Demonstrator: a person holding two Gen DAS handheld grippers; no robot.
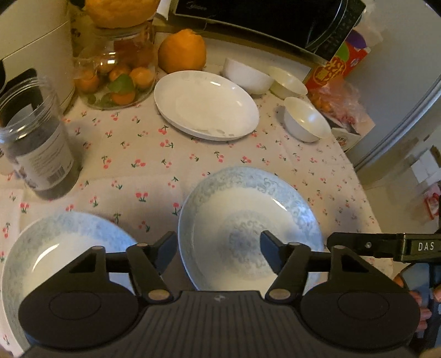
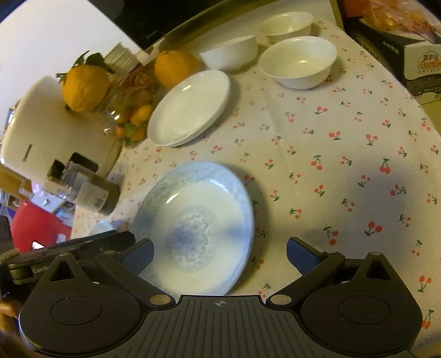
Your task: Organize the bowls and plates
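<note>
Two blue-patterned plates lie on the cherry-print tablecloth: one under my left gripper, a second at the lower left. A plain white plate sits farther back, with three white bowls to its right. My left gripper is open, its left finger outside the plate's near rim and its right finger over the plate. In the right wrist view the blue plate lies under my open right gripper; the white plate and the bowls lie beyond.
A dark-filled clear jar stands at left. A glass jar of small oranges, a large orange, a white appliance and a microwave line the back. Red packaging and the table edge are at right.
</note>
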